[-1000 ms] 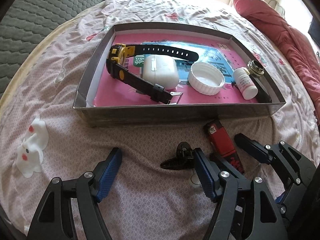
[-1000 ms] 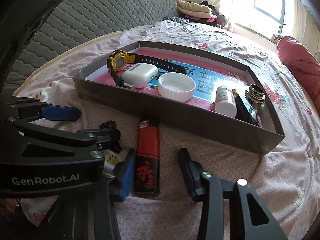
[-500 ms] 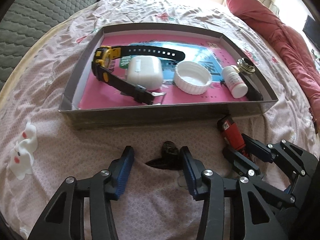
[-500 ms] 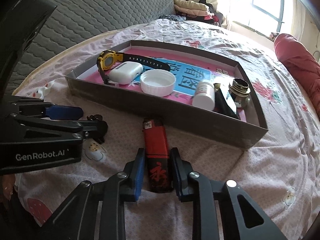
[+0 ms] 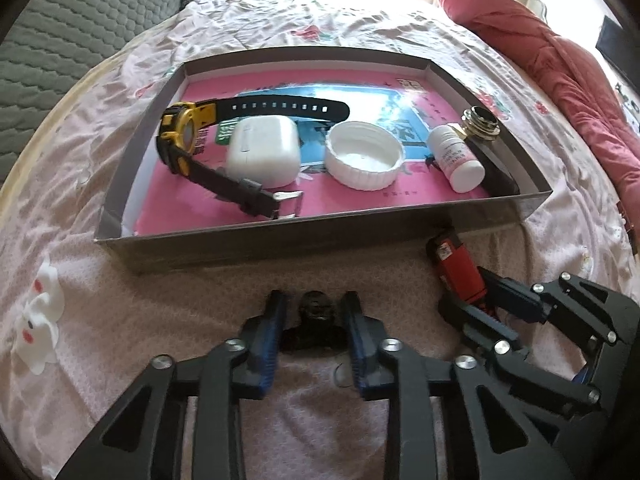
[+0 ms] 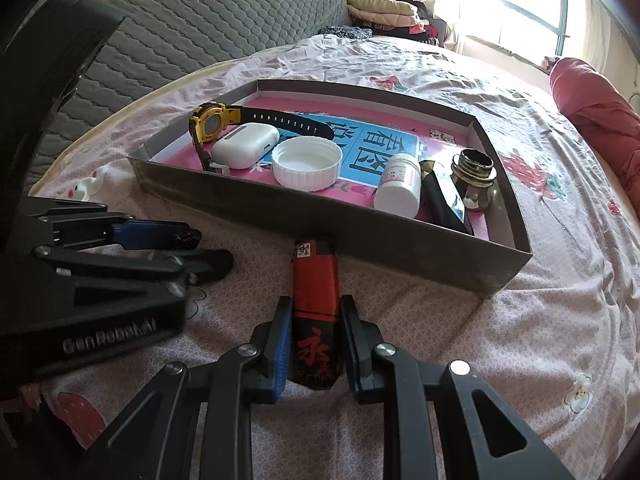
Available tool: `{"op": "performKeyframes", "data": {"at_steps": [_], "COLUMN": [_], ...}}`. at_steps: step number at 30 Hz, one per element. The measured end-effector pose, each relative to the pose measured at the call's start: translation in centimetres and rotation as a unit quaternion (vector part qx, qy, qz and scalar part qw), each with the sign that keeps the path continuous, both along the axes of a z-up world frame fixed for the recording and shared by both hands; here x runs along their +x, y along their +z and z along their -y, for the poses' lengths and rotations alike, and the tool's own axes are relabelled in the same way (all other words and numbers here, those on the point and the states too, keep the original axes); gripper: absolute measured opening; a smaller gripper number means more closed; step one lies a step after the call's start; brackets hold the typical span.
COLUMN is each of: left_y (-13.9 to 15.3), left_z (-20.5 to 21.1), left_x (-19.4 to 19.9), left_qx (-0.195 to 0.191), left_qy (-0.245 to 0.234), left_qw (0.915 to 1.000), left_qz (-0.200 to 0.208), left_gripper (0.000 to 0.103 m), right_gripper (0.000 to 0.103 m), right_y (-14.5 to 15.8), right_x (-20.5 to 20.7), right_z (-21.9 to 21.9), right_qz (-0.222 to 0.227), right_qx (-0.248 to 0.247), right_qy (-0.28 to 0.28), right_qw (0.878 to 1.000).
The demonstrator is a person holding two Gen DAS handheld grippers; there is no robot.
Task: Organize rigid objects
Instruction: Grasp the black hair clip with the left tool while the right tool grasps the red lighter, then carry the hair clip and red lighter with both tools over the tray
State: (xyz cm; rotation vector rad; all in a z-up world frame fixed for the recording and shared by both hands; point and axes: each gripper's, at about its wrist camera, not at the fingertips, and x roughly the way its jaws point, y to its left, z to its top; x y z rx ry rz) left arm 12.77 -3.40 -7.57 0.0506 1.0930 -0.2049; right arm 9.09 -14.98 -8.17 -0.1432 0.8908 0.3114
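Lighter point(image 6: 316, 312) clamped in right gripper point(image 6: 314, 344) jaws; left gripper point(image 5: 314, 336) jaws closing around black clip point(image 5: 314, 326) on bed. Lift both straight up, clearing box point(image 5: 280, 240) wall.

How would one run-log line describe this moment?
left gripper: closing around black clip | right gripper: shut on red lighter | tray: not reached
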Motion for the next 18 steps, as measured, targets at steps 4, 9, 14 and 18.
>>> {"op": "performKeyframes", "data": {"at_steps": [4,9,14,18], "left_y": [0.2,1.4,2.4,3.3], "left_z": [-0.1,0.2,0.0,-0.2], "left_x": [-0.3,-1.0,-1.1,-1.1], "left_qx": [-0.003,-0.016,-0.030,-0.038], "left_qy": [-0.004,-0.013,-0.008,-0.003], "left_qw": [1.0000,0.9996,0.9991,0.9985], "left_qz": [0.000,0.018,0.028,0.039], "left_gripper": [0.016,0.016,0.016,0.016], "right_gripper": [0.023,0.023,0.023,0.023], "right_y": [0.2,0.6,1.5,2.1], "right_x": [0.1,-0.1,-0.3,-0.3], "right_z": [0.3,0.8,2.1,2.8], "right_qz": [-0.006,-0.004,0.000,0.002], "right_qx": [0.011,0.026,0.052,0.069], "right_qy": [0.002,-0.001,-0.011,-0.017], "right_qw": [1.000,1.000,0.999,0.997]}}
